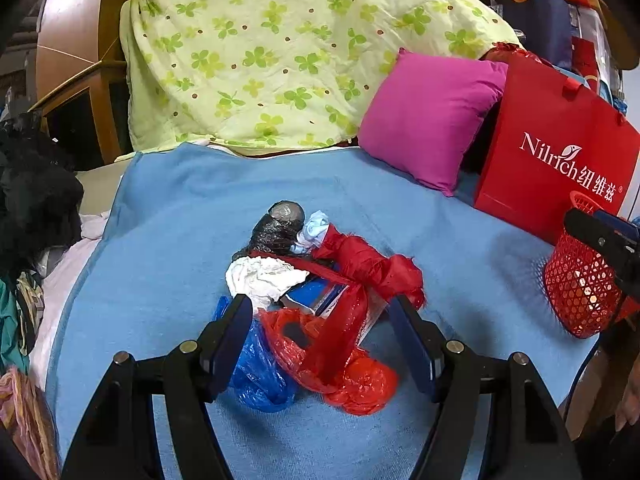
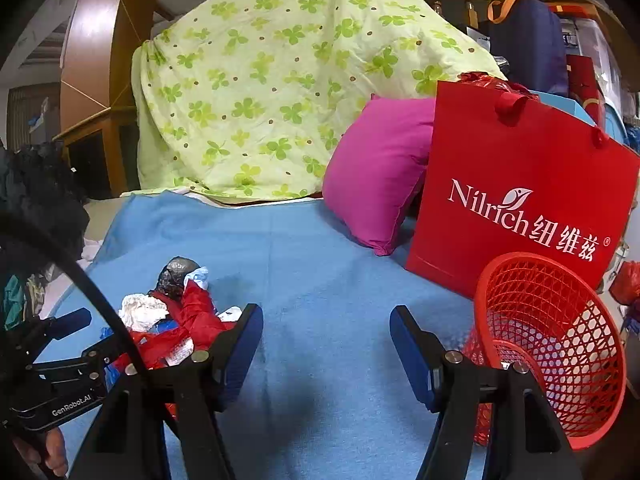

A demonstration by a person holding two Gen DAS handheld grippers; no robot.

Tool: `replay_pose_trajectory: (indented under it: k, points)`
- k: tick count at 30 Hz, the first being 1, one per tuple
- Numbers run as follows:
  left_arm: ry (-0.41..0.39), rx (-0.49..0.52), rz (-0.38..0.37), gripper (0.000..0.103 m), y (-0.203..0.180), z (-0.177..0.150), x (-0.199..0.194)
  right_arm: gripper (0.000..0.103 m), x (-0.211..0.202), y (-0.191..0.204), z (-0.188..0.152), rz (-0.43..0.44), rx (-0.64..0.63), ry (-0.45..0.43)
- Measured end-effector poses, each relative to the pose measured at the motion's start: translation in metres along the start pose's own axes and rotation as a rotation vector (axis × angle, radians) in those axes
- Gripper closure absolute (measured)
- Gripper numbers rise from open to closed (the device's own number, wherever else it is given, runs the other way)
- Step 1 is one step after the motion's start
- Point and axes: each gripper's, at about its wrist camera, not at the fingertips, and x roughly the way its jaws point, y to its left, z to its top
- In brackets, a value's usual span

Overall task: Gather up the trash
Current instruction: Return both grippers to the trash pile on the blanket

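- Centrally, the trash pile (image 1: 316,300) lies on the blue blanket (image 1: 440,216) of the bed; it comprises a red plastic bag (image 1: 352,364), a blue plastic bag (image 1: 256,372), crumpled white paper (image 1: 260,280), a dark foil-like wad (image 1: 280,224) and a blue-and-white carton (image 1: 316,296).
- The left gripper (image 1: 320,316) points down at the pile with its jaws apart; the red and blue bags lie between the fingers, and the pads do not visibly press on them.
- The right gripper (image 2: 326,328) hovers over bare blanket to the right of the pile, jaws apart, nothing between them.
- A red mesh basket (image 2: 560,344) stands tilted just beside the right gripper's right finger, its opening facing the camera.
- A red paper bag (image 2: 520,184) with white lettering stands behind the basket.
- A magenta pillow (image 2: 376,176) leans against the paper bag.
- A green floral quilt (image 2: 280,80) is heaped at the far end of the bed.
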Motion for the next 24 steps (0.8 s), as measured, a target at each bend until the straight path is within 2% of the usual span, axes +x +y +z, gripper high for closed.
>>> replay_pose_trajectory:
  k: [16,19,24]
  points:
    - [0.036,-0.047,0.039,0.031,0.028,-0.006,0.006,0.033,0.012,0.031,-0.004,0.046,-0.047,0.048]
    - [0.073,-0.06,0.064,0.031,0.04,-0.008,0.013,0.033,0.023,0.033,-0.006,0.105,-0.03,0.101]
    - [0.159,-0.108,0.101,0.031,0.064,-0.014,0.025,0.033,0.058,0.022,-0.016,0.315,0.123,0.275]
